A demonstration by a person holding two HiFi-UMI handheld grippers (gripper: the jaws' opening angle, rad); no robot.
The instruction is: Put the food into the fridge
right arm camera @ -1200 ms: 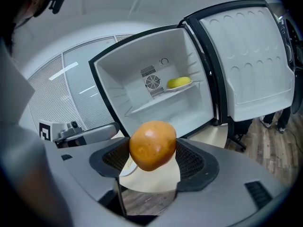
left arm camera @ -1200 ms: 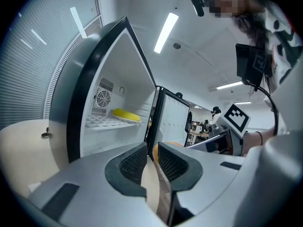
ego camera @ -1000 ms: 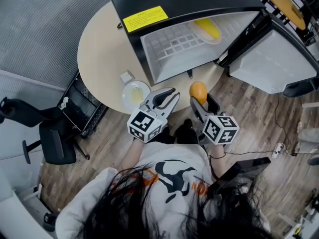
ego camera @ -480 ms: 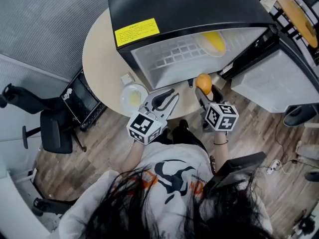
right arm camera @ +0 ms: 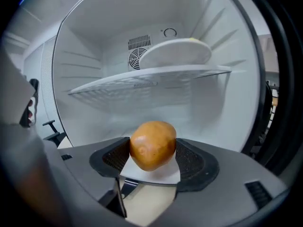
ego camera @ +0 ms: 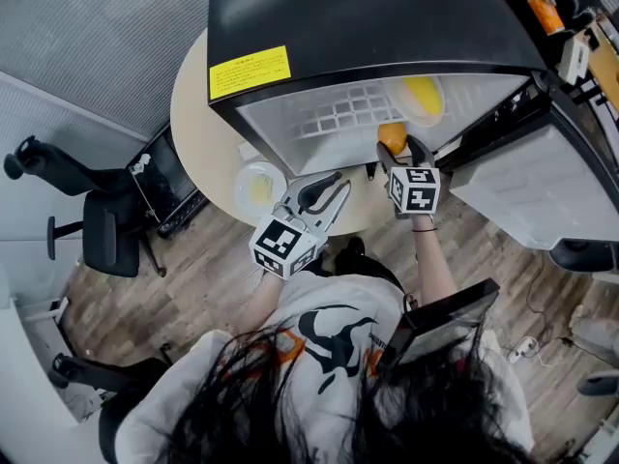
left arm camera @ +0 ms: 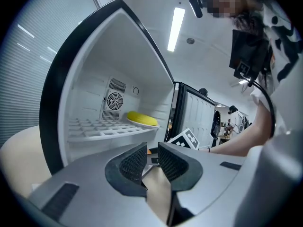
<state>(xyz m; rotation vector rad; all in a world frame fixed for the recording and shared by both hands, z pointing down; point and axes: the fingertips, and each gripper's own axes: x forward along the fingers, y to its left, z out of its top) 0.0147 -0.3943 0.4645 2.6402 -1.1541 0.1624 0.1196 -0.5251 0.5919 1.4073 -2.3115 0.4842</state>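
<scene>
Right gripper (right arm camera: 152, 157) has its jaws clenched on an orange (right arm camera: 152, 144), one pad on each side, fruit sitting forward near the tips. In the head view the orange (ego camera: 391, 135) is at the front opening of the fridge (ego camera: 368, 8), toward its right side, below the shelf (right arm camera: 142, 77) and not set down yet. A plate (right arm camera: 175, 52) with yellow food sits on the shelf's back right part.

Left gripper (left arm camera: 152, 160) is released, with a narrow gap between its jaws and nothing in it. It hovers over the front edge of the tabletop (ego camera: 198, 133), near a small plate (ego camera: 259, 186).

Step in hand looks like placing the orange inside. To do it well:
- Go in level under the shelf, without clipping its front edge.
- Aim for the fridge floor, well back from the front edge.
- Lower until the fruit rests before letting go. It is round and will likely roll if dropped.
- Back straight out.
- Left gripper is best held clear.
</scene>
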